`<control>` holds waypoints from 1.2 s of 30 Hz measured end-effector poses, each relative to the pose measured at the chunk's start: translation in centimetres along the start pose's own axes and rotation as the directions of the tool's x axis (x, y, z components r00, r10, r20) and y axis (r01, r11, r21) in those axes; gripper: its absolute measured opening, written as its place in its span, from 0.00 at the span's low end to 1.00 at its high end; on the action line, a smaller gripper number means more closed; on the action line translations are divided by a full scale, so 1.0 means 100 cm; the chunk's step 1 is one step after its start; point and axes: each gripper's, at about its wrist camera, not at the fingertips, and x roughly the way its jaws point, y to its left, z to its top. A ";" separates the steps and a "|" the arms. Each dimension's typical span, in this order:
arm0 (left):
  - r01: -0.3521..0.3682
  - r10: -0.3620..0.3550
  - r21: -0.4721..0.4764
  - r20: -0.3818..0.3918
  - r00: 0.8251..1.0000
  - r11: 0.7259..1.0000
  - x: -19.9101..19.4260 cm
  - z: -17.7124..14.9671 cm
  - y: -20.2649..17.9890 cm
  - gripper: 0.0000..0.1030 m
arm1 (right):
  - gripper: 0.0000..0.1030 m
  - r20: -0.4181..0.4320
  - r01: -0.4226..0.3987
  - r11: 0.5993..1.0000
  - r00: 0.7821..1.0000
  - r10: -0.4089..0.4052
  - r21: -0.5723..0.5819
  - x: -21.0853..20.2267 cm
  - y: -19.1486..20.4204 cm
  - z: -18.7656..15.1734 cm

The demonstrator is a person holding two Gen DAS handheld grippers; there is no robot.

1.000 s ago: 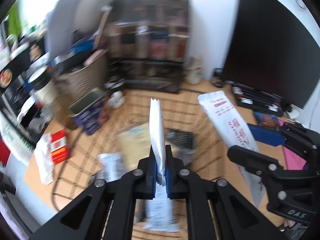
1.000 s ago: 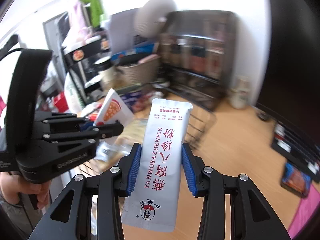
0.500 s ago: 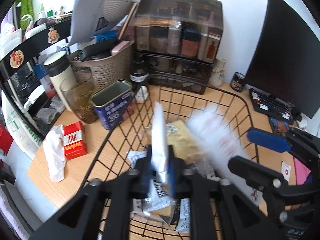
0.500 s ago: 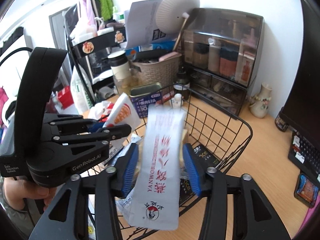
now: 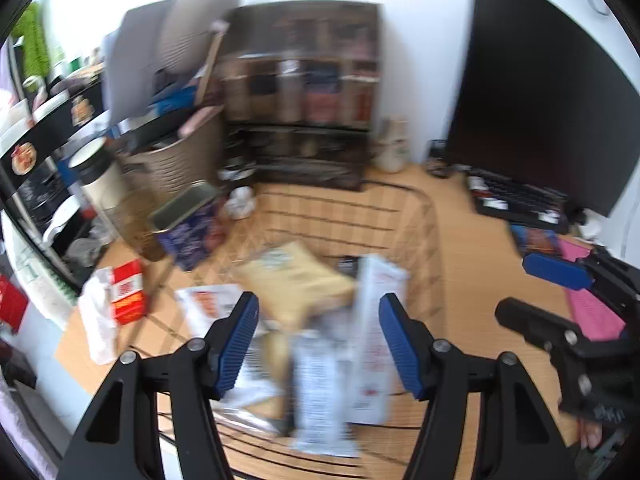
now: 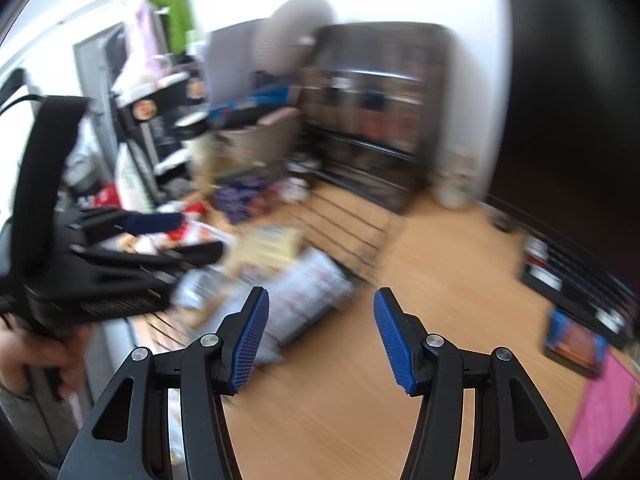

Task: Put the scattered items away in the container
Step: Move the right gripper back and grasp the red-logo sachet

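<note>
The black wire basket [image 5: 404, 194] sits on the wooden desk with several snack packets in it. The long white packet with red print [image 5: 376, 320] lies loose in the basket beside a tan packet [image 5: 296, 276] and another white packet [image 5: 320, 392]. My left gripper [image 5: 318, 316] hovers over the basket, its jaws opening, its pads touching nothing. My right gripper [image 6: 320, 316] is over bare desk to the right of the basket [image 6: 348, 232], its jaws opening with nothing between them. Each gripper shows in the other's view: right gripper [image 5: 532, 292], left gripper [image 6: 168, 232].
A red box and crumpled tissue [image 5: 124, 296] lie on the desk left of the basket, near a blue tin [image 5: 188, 224]. A dark drawer organiser [image 5: 304, 120] stands behind. A monitor [image 5: 540, 100], keyboard [image 5: 516, 200] and pink mat [image 5: 592, 312] are at the right.
Both grippers have spread their jaws and let go of their packets, which have dropped into the basket. The right gripper has shifted rightwards off the basket.
</note>
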 end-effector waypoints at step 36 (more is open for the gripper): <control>0.213 -0.126 0.252 -0.320 0.939 0.944 0.133 -0.064 -0.191 0.69 | 0.64 -0.273 0.299 0.939 0.930 -0.247 0.168 0.024 -0.179 -0.171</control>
